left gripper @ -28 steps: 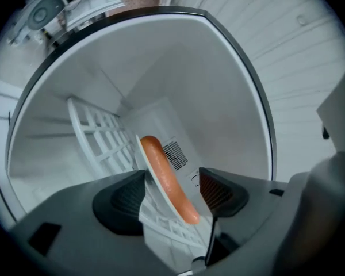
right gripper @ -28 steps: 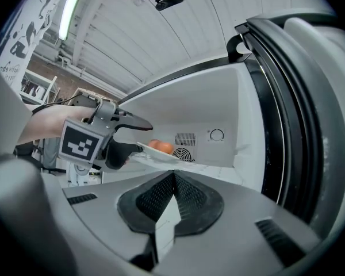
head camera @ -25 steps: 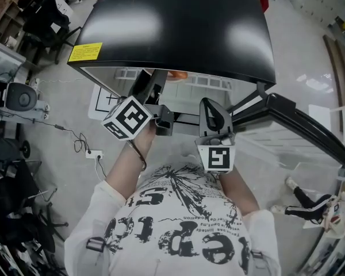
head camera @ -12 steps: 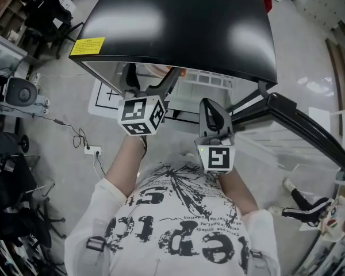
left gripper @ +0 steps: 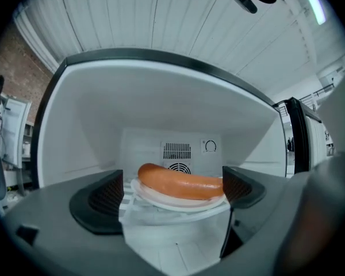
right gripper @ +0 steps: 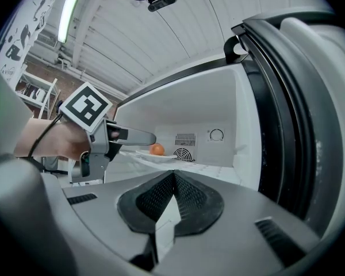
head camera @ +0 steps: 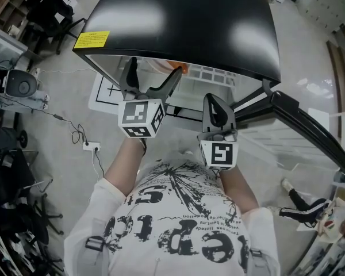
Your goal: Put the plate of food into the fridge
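Note:
The white plate [left gripper: 161, 198] with a long orange sausage [left gripper: 181, 183] rests on the shelf inside the black fridge [head camera: 178, 22]. My left gripper [left gripper: 173, 191] faces it from the fridge mouth. Its jaws are opening and stand wide, one on each side of the plate without touching it. In the head view the left gripper [head camera: 154, 68] reaches under the fridge's top edge, where a bit of sausage [head camera: 183, 69] shows. My right gripper [head camera: 213, 102] hangs shut and empty in front of the fridge, right of the left one. The right gripper view shows the plate [right gripper: 161, 156] beyond the left gripper [right gripper: 132, 137].
The fridge door [head camera: 299, 125] stands swung open to the right. A white wire shelf [head camera: 210, 76] shows inside. A power strip with cable [head camera: 87, 146] lies on the floor at left, near chairs. A person's shoe [head camera: 293, 203] is at lower right.
The left gripper's jaws have spread wide apart and let go of the plate, and its marker cube has turned toward me. The right gripper has stayed put.

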Motion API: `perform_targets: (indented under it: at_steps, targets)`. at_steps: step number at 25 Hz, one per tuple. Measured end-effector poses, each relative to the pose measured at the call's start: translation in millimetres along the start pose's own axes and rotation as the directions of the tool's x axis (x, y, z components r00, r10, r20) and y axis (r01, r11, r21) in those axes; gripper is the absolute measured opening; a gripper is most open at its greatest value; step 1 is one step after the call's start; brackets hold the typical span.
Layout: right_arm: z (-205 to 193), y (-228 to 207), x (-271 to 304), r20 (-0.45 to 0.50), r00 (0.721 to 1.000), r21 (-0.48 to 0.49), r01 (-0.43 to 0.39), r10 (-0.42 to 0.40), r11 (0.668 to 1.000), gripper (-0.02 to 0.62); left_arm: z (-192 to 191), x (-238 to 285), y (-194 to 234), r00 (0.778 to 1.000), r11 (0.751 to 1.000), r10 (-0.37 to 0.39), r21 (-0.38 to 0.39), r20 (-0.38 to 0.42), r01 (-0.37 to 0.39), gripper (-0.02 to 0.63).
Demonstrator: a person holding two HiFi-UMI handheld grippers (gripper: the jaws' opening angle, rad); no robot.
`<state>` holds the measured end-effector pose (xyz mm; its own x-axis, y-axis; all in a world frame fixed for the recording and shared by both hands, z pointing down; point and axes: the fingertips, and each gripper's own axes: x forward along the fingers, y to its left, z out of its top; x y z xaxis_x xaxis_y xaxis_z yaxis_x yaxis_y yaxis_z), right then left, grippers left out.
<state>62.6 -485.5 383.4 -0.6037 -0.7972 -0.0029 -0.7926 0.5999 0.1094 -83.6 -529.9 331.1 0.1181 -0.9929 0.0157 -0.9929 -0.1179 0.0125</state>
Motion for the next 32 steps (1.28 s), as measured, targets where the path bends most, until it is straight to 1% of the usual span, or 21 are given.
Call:
perform_targets:
  at_steps: [3,7,10,12,14,16,17,18,20,22,24,26,28,30,32]
  targets:
    - [2,0,1,-0.009,1.0,0.001,0.013,-0.013,1.0,0.002,5,-13,-5,0.999,0.999,-0.022,0.045,0.029,0.021,0.551]
    - [15,8,4,0.026,0.999,0.01,0.023,-0.023,1.0,0.002,9,-28,-3,0.999,0.997,-0.016,0.079,0.039,0.013,0.425]
    - [20,18,2,0.031,0.999,0.018,0.026,-0.027,1.0,0.002,10,-43,3,0.999,0.998,-0.001,0.065,0.04,-0.002,0.291]
    - [23,26,0,0.037,0.999,0.014,0.029,-0.03,0.999,0.002,8,-50,6,1.0,0.998,-0.009,0.064,0.028,0.007,0.276]
    - [25,33,-3,0.039,0.999,0.013,0.034,-0.035,0.999,0.002,6,-57,5,1.0,0.996,-0.022,0.083,0.019,0.021,0.262]
    - [26,39,-6,0.037,0.998,0.023,0.044,-0.044,0.999,0.002,6,-65,3,0.999,0.995,-0.045,0.093,0.016,0.044,0.223]
    - [26,41,-7,0.037,0.998,0.027,0.048,-0.049,0.998,0.002,6,-69,2,0.998,0.994,-0.063,0.089,0.017,0.061,0.183]
    - [26,44,-9,0.037,0.998,0.03,0.051,-0.052,0.998,0.002,5,-73,1,0.996,0.993,-0.083,0.08,0.018,0.081,0.156]
    - [28,49,-12,0.038,0.997,0.028,0.059,-0.06,0.998,0.002,1,-79,-1,0.993,0.991,-0.122,0.053,0.008,0.121,0.116]
    - [29,53,-14,0.039,0.997,0.024,0.068,-0.069,0.997,0.002,-6,-83,0,0.99,0.989,-0.144,0.02,-0.01,0.144,0.096]
    - [29,58,-17,0.036,0.996,0.025,0.08,-0.081,0.996,0.002,-11,-88,3,0.99,0.99,-0.143,0.007,-0.017,0.143,0.017]
    - [30,66,-20,0.033,0.995,0.024,0.089,-0.09,0.996,0.002,-12,-95,7,0.989,0.989,-0.146,0.01,-0.014,0.146,0.008]
    - [32,73,-22,0.034,0.995,0.023,0.098,-0.099,0.995,0.002,-13,-103,8,0.985,0.985,-0.173,-0.014,0.001,0.173,0.008]
    - [32,79,-24,0.033,0.994,0.019,0.103,-0.104,0.995,0.002,-14,-110,6,0.973,0.971,-0.228,-0.071,0.02,0.229,0.008]
    - [31,86,-25,0.032,0.994,0.012,0.103,-0.103,0.995,0.002,-18,-116,2,0.96,0.951,-0.279,-0.129,0.028,0.28,0.008]
